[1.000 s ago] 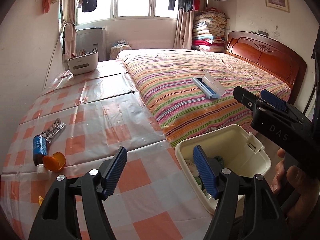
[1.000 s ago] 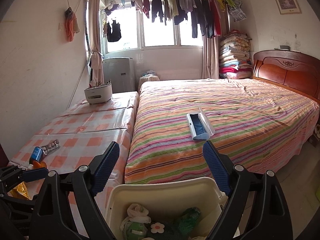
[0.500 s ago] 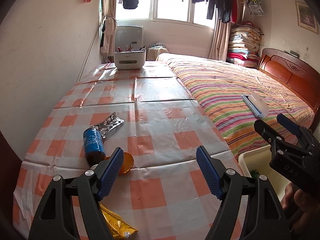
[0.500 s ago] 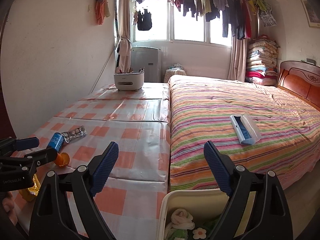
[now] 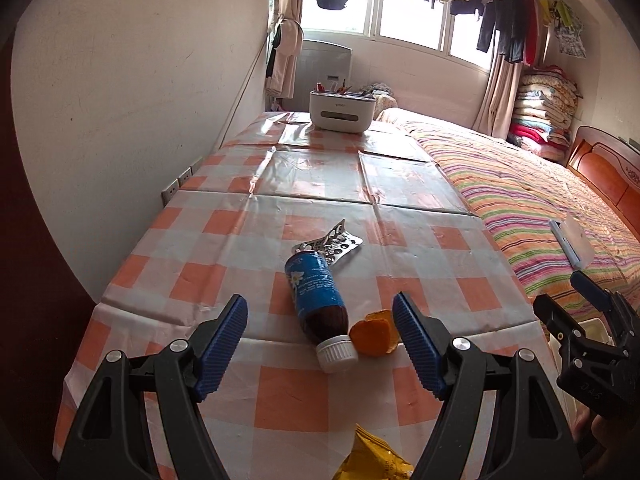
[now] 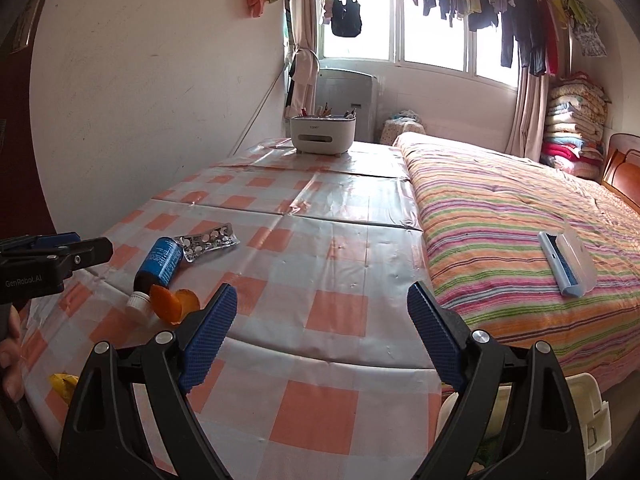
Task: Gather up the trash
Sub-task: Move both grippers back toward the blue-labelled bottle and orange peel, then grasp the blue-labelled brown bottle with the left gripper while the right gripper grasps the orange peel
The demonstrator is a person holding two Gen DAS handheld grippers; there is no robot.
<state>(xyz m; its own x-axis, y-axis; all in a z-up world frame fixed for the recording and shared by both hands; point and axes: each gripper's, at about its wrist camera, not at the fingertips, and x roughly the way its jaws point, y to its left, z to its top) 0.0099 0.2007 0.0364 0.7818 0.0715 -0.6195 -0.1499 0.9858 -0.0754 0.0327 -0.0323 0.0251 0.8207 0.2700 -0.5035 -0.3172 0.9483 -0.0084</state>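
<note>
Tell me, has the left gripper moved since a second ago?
Yes. The left gripper swung from the white bin toward the wall side; its open jaws now frame the brown bottle on the checked table.

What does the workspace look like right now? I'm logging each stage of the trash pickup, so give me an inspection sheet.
Surface: checked tablecloth, beside a striped bed.
Job's things: brown bottle lying down, orange peel, blister pack, yellow wrapper, white bin at the table's corner.
Clutter: white organizer; lint brush on the bed.
Grippers: left gripper and right gripper open, empty.
Cables: one down the wall.
Surroundings: window, hanging laundry.
</note>
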